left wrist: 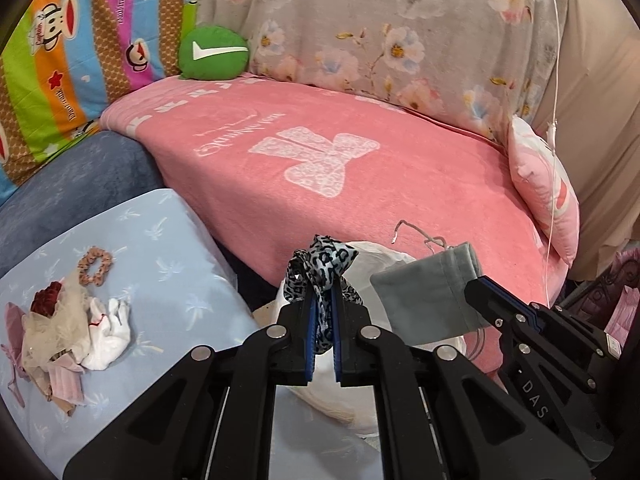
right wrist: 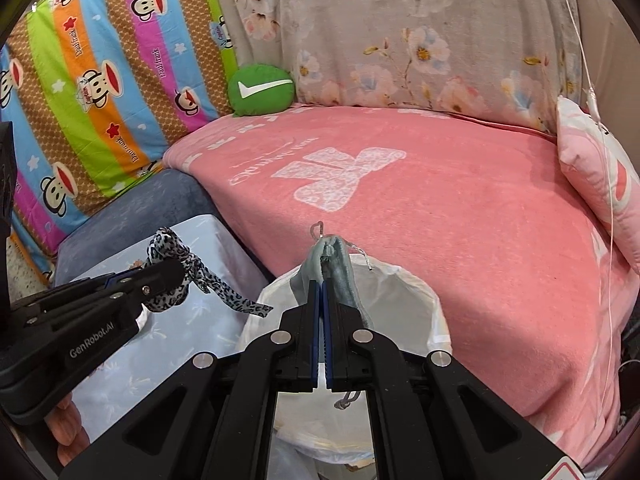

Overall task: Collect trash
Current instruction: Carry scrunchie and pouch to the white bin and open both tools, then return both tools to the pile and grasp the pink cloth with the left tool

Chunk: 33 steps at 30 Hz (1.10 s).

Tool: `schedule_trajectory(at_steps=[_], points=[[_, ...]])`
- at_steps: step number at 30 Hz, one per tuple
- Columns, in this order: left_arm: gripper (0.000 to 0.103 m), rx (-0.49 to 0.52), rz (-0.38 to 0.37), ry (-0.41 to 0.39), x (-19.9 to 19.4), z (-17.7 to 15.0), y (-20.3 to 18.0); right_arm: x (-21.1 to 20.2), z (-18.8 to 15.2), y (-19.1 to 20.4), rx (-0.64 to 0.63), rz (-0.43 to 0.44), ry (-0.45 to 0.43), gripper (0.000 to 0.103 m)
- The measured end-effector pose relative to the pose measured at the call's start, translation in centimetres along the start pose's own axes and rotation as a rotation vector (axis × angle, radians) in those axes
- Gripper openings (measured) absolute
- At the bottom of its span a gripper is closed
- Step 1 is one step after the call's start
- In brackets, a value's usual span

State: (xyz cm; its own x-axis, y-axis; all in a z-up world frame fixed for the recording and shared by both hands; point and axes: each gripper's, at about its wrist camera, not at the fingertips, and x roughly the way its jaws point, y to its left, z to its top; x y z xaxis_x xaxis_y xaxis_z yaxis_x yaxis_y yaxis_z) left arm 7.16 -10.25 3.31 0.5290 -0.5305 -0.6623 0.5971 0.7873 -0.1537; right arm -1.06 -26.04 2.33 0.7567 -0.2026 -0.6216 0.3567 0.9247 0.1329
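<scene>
Both loads hang at the white trash bag (right wrist: 404,304): the right gripper (right wrist: 321,292), pinching the grey drawstring pouch (right wrist: 340,272), is directly over its mouth, while the left gripper (left wrist: 325,300), clamping the leopard-print scrunchie (left wrist: 324,268), sits just beside its rim.

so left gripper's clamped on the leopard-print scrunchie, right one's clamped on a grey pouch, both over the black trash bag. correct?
Not quite: the trash bag is white, not black, as the right wrist view shows. The rest holds: the left gripper is shut on the leopard-print scrunchie, the right gripper is shut on the grey pouch, and both hang over the bag's open mouth.
</scene>
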Motion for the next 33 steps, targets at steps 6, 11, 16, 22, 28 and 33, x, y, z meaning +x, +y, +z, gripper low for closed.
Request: schedule_trajectory(at_steps=[6,11,16,22,28,33], points=[[0.01,0.026,-0.026,-0.012,0.3,0.0,-1.4,-0.2,0.0,-1.1,0.026,-0.013,-0.005,0.004],[0.053,0.029,-0.001,-0.034,0.2,0.0,-1.6,-0.2,0.1,-1.6,0.039,-0.021,-0.007,0.016],[0.061,0.037,0.011,-0.054,-0.1,0.1,-1.7,-0.6,0.0,-1.7,0.042,-0.031,-0.021,0.034],[0.061,0.014,0.028,-0.047,-0.1,-0.1,-0.9,-0.6,0.0,-1.5,0.033,-0.028,-0.022,0.04],[0.061,-0.012,0.05,-0.044,-0.3,-0.5,0.2,-0.4,0.0,-0.5,0.014,-0.013,-0.017,0.041],[0.061,-0.032,0.071,-0.045,-0.8,-0.8,1.3,-0.3,-0.2,0.8,-0.006,0.002,-0.013,0.045]])
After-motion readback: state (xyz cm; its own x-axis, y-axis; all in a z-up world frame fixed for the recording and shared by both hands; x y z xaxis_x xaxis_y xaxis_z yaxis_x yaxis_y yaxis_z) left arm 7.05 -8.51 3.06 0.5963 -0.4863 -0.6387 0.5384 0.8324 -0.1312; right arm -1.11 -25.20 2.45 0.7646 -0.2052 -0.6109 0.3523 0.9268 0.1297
